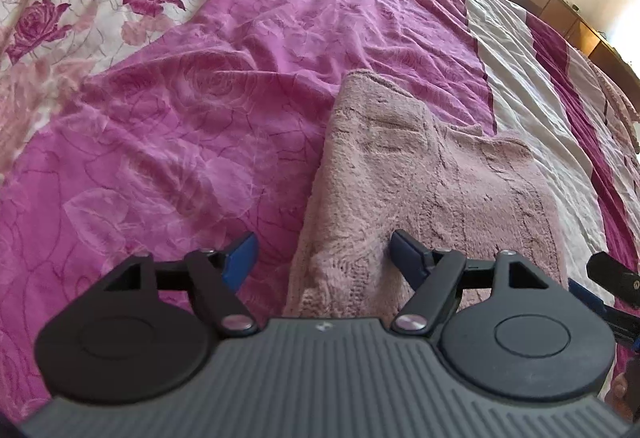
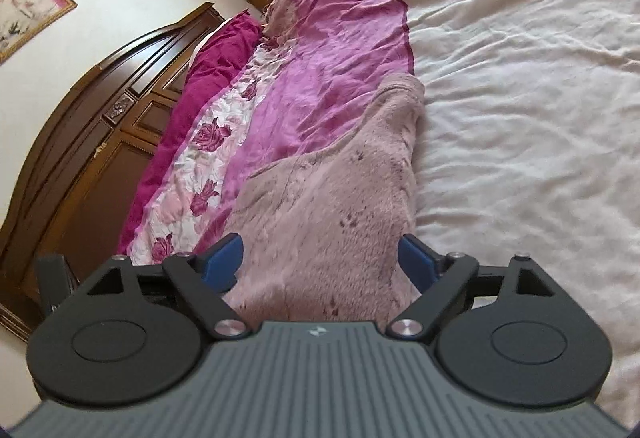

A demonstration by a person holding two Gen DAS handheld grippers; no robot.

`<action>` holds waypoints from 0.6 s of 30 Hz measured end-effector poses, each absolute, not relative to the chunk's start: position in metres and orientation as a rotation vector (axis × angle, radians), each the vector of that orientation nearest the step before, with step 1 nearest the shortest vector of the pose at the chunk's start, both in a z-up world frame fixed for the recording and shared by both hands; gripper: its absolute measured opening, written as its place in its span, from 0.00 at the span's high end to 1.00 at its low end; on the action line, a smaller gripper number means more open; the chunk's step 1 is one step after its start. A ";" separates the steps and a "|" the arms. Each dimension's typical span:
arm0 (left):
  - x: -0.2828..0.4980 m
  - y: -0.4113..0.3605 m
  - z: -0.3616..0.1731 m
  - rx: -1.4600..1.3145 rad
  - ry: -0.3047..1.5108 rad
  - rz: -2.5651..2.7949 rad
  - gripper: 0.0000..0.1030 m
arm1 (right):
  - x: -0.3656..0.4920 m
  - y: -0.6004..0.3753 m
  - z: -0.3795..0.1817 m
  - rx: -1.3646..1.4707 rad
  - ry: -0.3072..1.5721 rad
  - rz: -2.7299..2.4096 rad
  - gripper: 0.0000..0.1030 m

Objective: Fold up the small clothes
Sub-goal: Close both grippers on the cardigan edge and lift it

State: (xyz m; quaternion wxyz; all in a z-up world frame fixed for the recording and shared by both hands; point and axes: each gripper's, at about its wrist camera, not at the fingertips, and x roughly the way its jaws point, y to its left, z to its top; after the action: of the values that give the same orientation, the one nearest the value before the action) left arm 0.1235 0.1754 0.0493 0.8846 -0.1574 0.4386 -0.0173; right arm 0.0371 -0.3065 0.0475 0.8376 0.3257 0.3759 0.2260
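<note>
The left gripper (image 1: 322, 258) stands with its jaws wide, nothing pinched between them: the pink sweater (image 1: 432, 194) lies flat on the bedspread (image 1: 180, 126), and its near edge runs up through the gap between the blue pads, with the right pad over the knit and the left pad over bare purple cloth. The sweater stretches away ahead of the jaws, folded into a long strip with a second layer lapped over it further out. At the far right edge of this view a black part of the right gripper (image 1: 612, 274) shows, just beside the sweater. The right wrist view shows the right gripper (image 2: 320, 262) with jaws also spread wide and holding nothing; here the sweater (image 2: 332, 198) fills almost the whole gap between the pads and reaches forward to a rounded end. Only this view shows the wooden headboard (image 2: 80, 126) beyond the left jaw, a framed picture (image 2: 28, 6) on the wall above it, and the broad white stripe (image 2: 520, 98) of the bedspread ahead of the right jaw.
</note>
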 end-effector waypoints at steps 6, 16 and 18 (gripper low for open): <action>0.128 0.176 0.045 -0.352 0.927 -0.044 0.27 | 0.057 -0.306 0.024 0.754 0.879 0.478 0.12; 0.135 0.182 0.036 -0.435 0.951 -0.086 0.27 | 0.074 -0.305 -0.007 0.909 0.954 0.500 0.12; 0.137 0.184 0.033 -0.457 0.960 -0.108 0.27 | 0.078 -0.303 -0.008 0.914 0.958 0.509 0.13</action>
State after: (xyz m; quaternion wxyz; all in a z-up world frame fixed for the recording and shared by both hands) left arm 0.1374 0.1840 0.0331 0.8606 -0.2179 0.4575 -0.0516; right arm 0.0779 -0.3029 -0.0080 0.7588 0.4198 0.4397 0.2339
